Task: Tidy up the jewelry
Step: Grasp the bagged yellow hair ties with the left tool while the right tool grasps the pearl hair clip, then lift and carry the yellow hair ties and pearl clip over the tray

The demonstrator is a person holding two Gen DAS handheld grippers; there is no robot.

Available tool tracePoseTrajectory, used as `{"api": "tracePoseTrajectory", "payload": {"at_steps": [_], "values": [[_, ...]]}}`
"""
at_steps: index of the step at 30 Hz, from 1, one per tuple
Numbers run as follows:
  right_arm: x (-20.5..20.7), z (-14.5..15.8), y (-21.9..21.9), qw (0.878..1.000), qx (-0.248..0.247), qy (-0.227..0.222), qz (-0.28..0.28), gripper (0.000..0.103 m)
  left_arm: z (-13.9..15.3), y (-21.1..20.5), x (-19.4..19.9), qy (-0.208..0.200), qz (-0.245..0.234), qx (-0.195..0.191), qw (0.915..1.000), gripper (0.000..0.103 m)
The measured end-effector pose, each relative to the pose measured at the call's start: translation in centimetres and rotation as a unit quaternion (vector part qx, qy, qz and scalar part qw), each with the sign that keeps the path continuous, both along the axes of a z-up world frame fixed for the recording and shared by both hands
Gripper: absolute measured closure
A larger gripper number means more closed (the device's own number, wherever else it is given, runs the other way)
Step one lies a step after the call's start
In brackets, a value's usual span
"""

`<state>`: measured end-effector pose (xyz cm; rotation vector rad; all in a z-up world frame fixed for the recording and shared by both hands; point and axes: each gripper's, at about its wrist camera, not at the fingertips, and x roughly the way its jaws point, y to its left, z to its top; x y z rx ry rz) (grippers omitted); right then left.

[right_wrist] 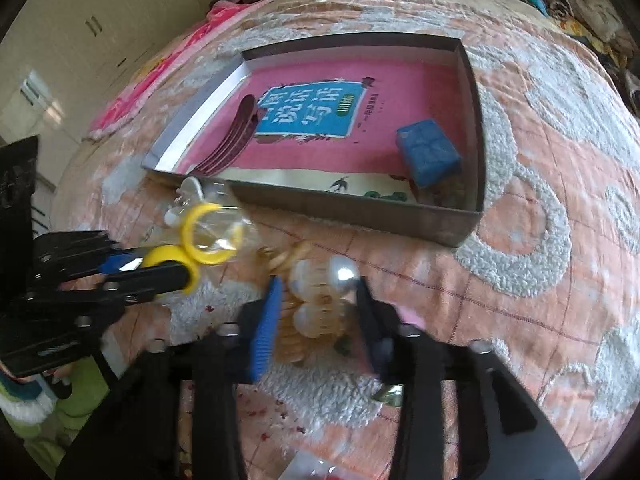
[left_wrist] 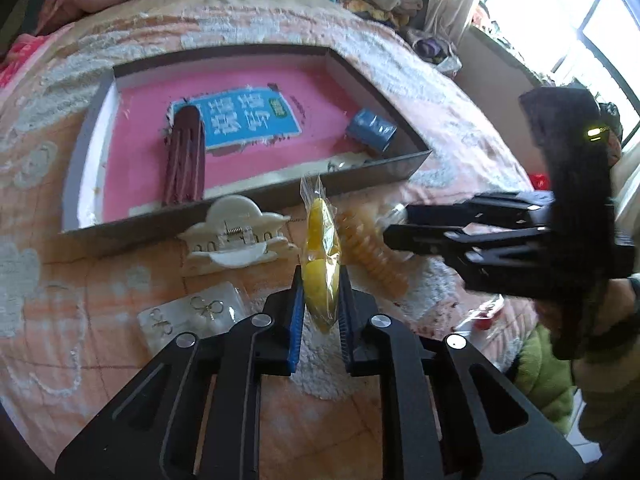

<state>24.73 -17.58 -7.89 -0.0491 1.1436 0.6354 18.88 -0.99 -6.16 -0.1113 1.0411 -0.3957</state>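
- We are looking across a peach quilt (left_wrist: 100, 320) that is filling both views, its far edge disappearing under heaped bedding at the top of the frame.
- A shallow box (left_wrist: 248, 196) is sitting in the upper middle, holding a pink book (left_wrist: 248, 120), a dark red comb-like piece (left_wrist: 185, 156) and a small blue box (right_wrist: 428, 152); its near right corner is hiding some clutter we cannot make out.
- Our left gripper (left_wrist: 323, 300) is pinching a yellow bangle in a clear bag (left_wrist: 320, 264), edge-on at lower centre.
- Our right gripper (right_wrist: 316, 308), blurred, is closing around an amber hair clip with pearly beads (right_wrist: 320, 300) on the quilt; the pads seem to be touching it, though the blur is hiding the contact.
- A cream claw clip (left_wrist: 236, 236) is lying just before the box.
- A packet of earrings (left_wrist: 188, 316) is lying at lower left, half behind the left gripper.
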Motion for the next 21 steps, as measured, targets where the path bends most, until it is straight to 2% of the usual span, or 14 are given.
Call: {"api": "tracePoseTrajectory", "payload": {"at_steps": [2, 5, 8, 9, 11, 14, 19, 21], "values": [[-0.1, 0.3, -0.8, 1.0, 0.025, 0.002, -0.007, 0.088, 0.8, -0.1, -0.3, -0.01, -0.001, 0.004, 0.9999, 0.095], [-0.1, 0.4, -1.4, 0.999, 0.031, 0.002, -0.015, 0.089, 1.9, -0.1, -0.7, -0.02, 0.001, 0.001, 0.9998, 0.095], [-0.2, 0.5, -1.4, 1.0, 0.026, -0.003, -0.016, 0.086, 2.5, 0.0, -1.0, -0.026, 0.003, 0.003, 0.9997, 0.095], [-0.2, 0.5, -1.1, 1.0, 0.023, -0.002, -0.011, 0.076, 2.8, 0.1, -1.2, -0.027, 0.004, 0.001, 0.9996, 0.095], [-0.3, 0.4, -0.5, 1.0, 0.001, -0.006, -0.002, 0.065, 3.2, 0.4, -1.4, -0.029, 0.006, -0.001, 0.9996, 0.095], [-0.2, -0.1, 0.3, 1.0, -0.017, 0.0, 0.005, 0.064, 4.0, 0.9, -1.7, -0.035, 0.011, -0.002, 0.9993, 0.095], [0.4, -1.5, 0.9, 1.0, -0.003, 0.024, -0.002, 0.064, 4.7, 1.6, -1.8, -0.043, 0.016, -0.001, 0.9989, 0.095], [0.3, -1.5, 0.6, 1.0, 0.01, 0.024, -0.016, 0.067, 5.0, 2.0, -1.8, -0.047, 0.021, -0.003, 0.9987, 0.095]]}}
